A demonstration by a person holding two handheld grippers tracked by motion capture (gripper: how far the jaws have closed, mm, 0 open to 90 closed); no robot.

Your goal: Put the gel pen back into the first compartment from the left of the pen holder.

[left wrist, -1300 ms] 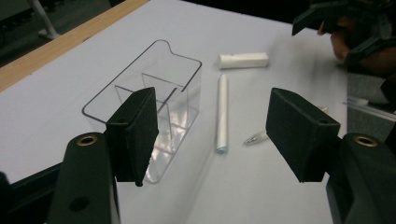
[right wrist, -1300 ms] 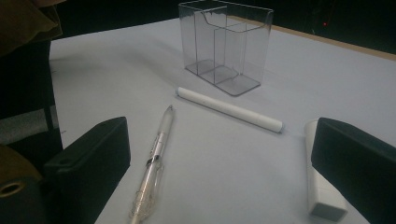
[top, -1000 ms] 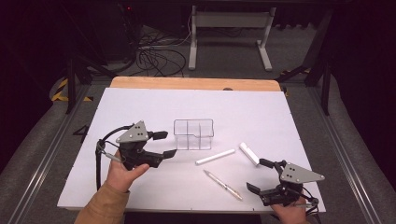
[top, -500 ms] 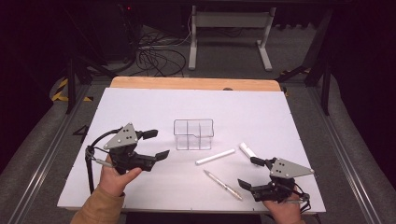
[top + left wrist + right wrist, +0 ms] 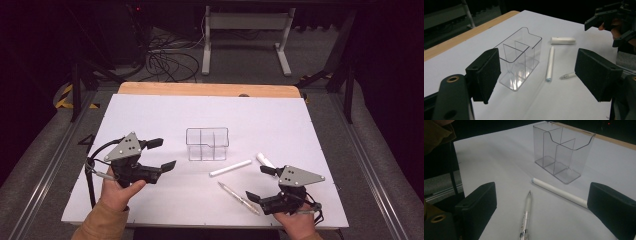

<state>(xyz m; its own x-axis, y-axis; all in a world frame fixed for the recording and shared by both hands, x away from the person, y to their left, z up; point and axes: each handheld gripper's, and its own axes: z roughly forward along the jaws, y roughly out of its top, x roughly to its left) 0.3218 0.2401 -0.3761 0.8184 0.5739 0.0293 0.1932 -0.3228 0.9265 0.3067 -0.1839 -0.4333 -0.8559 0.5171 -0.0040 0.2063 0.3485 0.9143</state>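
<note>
— Both my hands have pulled back toward the bottom edge since a second ago; what now?

— My right tool (image 5: 260,183), jaws apart and empty, has just widened, lined up on the clear pen (image 5: 239,198) at lower centre.

— And the left tool (image 5: 162,153)?

— Also apart, empty, facing the clear organizer (image 5: 207,144) mid-tabletop (image 5: 300,130), ready to steady it.

Bare table (image 5: 150,115) rings the clear organizer (image 5: 207,145); pen (image 5: 239,198) and 2 white sticks (image 5: 230,168) crowd its right-front.
</note>
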